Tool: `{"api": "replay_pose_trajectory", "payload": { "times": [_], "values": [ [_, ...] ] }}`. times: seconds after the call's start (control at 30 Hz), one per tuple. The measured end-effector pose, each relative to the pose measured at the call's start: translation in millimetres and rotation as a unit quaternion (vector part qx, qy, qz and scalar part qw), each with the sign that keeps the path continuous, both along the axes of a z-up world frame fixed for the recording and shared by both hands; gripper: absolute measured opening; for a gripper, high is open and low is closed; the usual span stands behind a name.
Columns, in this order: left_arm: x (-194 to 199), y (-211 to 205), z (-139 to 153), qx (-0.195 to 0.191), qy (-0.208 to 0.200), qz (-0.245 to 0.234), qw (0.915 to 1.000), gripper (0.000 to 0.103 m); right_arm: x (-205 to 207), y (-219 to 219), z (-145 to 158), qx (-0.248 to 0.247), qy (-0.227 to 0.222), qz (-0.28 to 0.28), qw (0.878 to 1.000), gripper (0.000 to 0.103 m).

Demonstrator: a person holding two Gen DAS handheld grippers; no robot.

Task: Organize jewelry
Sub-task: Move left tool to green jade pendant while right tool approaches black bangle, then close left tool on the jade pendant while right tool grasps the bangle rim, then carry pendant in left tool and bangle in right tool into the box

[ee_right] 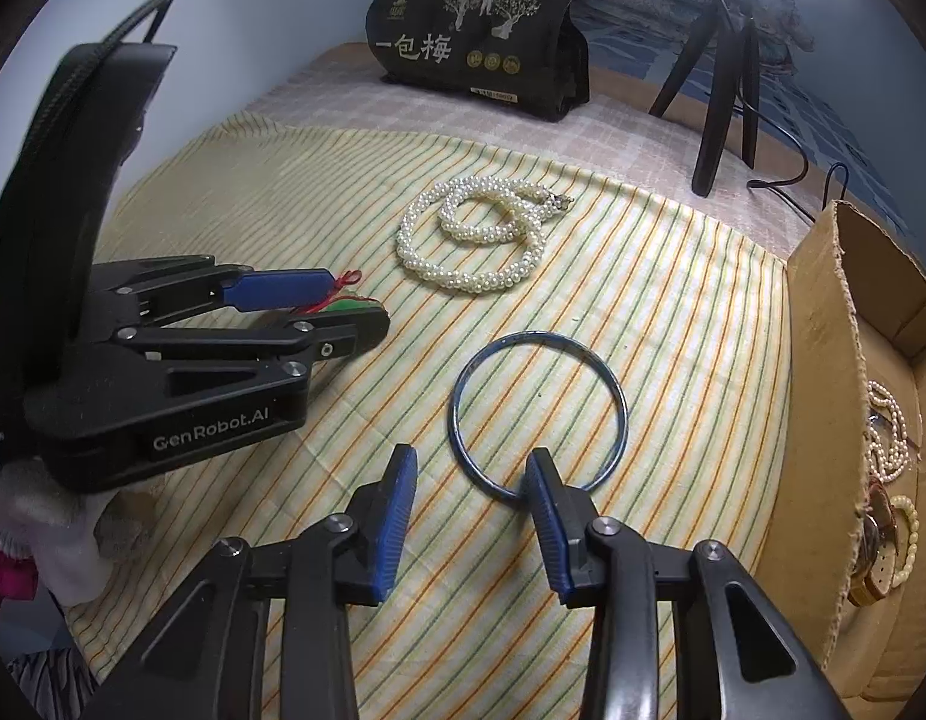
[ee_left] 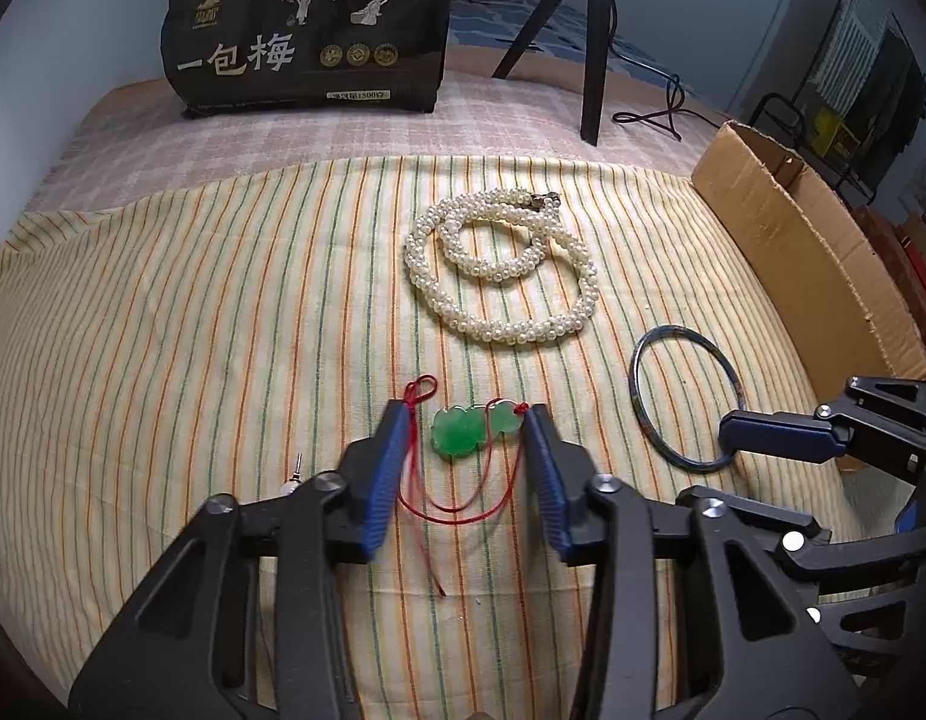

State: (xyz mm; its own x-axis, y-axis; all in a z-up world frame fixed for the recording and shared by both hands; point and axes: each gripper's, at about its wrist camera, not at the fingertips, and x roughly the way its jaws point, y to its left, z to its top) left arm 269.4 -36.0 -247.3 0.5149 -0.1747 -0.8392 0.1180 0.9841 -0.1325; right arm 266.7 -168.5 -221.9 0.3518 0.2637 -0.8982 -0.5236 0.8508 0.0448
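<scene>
my left gripper gapes around the jade pendant on the striped cloth — pinch stone, not red cord. my right gripper, open too, straddles the bangle rim — close squarely.

Home bedroom: cloth-covered bed

Striped cloth left of the pearl necklace lies bare; open passage there. Right side walled by the cardboard box, the blue bangle just beside it. Back edge blocked by a black bag and a tripod with trailing cable. Small earring near the left gripper.
</scene>
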Motion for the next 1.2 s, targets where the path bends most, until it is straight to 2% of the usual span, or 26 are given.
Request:
{"api": "replay_pose_trajectory", "payload": {
  "times": [0.03, 0.17, 0.4, 0.47, 0.53, 0.63, 1.03, 1.2],
  "values": [
    [0, -2, 0, 0.005, -0.002, -0.002, 1.0000, 0.030, 0, 1, -1, -0.003, 0.000, 0.001, 1.000, 0.038],
    [-1, -6, -1, 0.019, -0.010, -0.007, 0.9997, 0.030, 3, 5, -6, -0.011, 0.000, 0.000, 1.000, 0.037],
    [-3, -3, 0, 0.013, -0.014, -0.006, 0.9998, 0.030, 7, 10, -11, -0.032, 0.003, 0.013, 0.999, 0.036],
    [-4, -2, 1, 0.009, -0.013, -0.006, 0.9999, 0.030, 6, 11, -11, -0.039, 0.001, 0.016, 0.999, 0.030],
    [-4, -1, 3, 0.006, -0.013, -0.006, 0.9999, 0.030, 8, 11, -10, -0.045, 0.000, 0.017, 0.999, 0.016],
    [-5, -1, 4, 0.004, -0.014, -0.007, 0.9999, 0.029, 9, 9, -8, -0.044, 0.004, 0.015, 0.999, 0.004],
    [-25, 9, 33, 0.000, -0.035, -0.006, 0.9994, 0.029, -3, -18, 24, 0.052, 0.016, -0.016, 0.998, 0.001],
    [-36, 13, 44, -0.003, -0.043, -0.006, 0.9990, 0.029, -9, -23, 40, 0.065, 0.004, -0.023, 0.998, 0.001]
  ]
}}
